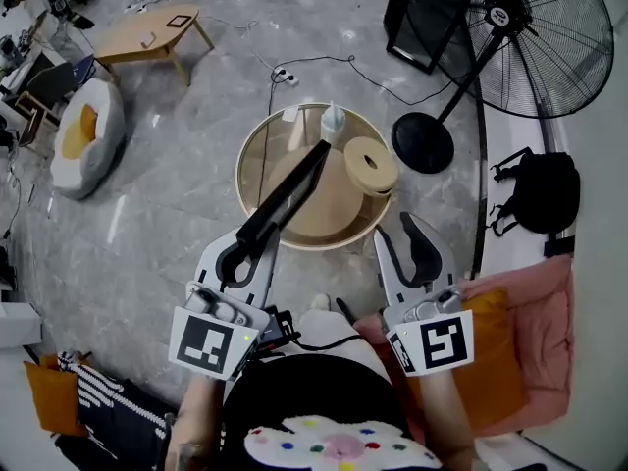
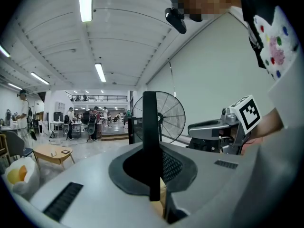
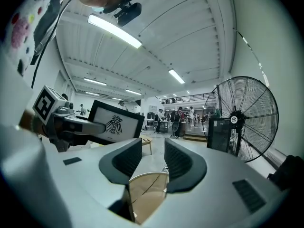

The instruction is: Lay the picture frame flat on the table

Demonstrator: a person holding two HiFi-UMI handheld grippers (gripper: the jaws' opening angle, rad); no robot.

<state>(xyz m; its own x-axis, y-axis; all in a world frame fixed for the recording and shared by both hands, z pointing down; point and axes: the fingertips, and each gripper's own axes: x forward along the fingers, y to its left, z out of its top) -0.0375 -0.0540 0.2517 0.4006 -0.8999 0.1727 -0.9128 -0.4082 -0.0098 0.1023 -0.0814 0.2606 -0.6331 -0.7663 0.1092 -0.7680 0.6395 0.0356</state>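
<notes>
Holding picture frame [image 1: 290, 192] (aloft), left tool [image 1: 243, 245]; jaws clamped

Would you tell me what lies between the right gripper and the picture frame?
Nothing; in the head view the stretch between the right gripper and the picture frame is bare, with only the round table beneath.

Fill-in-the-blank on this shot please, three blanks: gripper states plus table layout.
1. The left gripper is ___ on the black-bordered picture frame.
2. The right gripper stands ___, nothing between its jaws.
3. In the head view, the tan ring-shaped roll sits at the ___ edge of the round glass-topped table.
Missing: shut; open; right.
</notes>
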